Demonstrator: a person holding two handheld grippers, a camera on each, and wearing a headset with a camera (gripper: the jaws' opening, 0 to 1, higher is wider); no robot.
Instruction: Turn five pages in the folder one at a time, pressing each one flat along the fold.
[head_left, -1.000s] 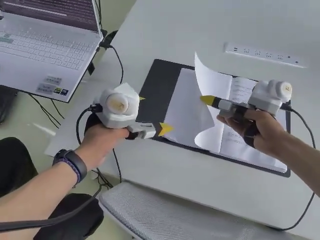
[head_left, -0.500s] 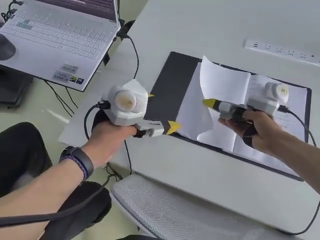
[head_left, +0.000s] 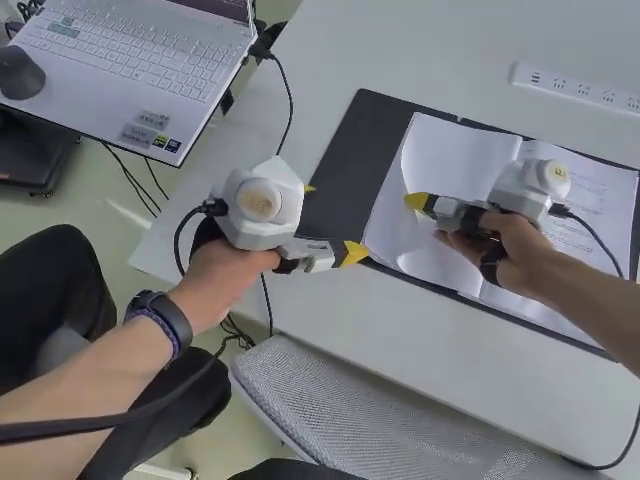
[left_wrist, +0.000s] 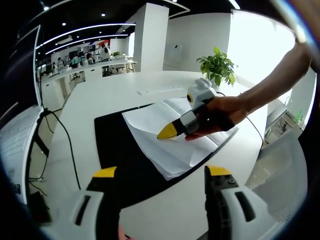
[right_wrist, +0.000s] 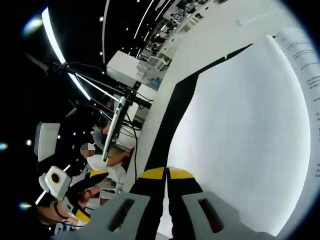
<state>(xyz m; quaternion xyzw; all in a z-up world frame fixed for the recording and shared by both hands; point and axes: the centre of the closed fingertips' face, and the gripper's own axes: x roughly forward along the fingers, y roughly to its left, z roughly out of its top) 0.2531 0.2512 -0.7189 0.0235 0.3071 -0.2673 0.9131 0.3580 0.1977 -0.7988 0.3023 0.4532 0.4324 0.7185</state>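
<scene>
Right claw (head_left: 416, 201) pinches a page (head_left: 460, 160) in the folder (head_left: 345, 160) — left claw (left_wrist: 161, 172) gapes empty.

Table (head_left: 420, 60): folder (head_left: 340, 160) lay open on it, toward the right.
Page (head_left: 450, 170): in the folder, curved over from the fold onto the left half; further sheets (head_left: 600, 195) lay on the right half.
Right gripper (head_left: 414, 202): over the page, tips pointing left, near the middle of the folder.
Left gripper (head_left: 350, 254): at the folder's near left edge, just beside the page's near corner, tips pointing right.
Power strip (head_left: 575, 88): on the table, behind the folder.
Laptop (head_left: 130, 60): left of the table, behind the left gripper.
Mouse (head_left: 18, 72): left of the laptop.
Chair (head_left: 380, 420): before the table's near edge.
</scene>
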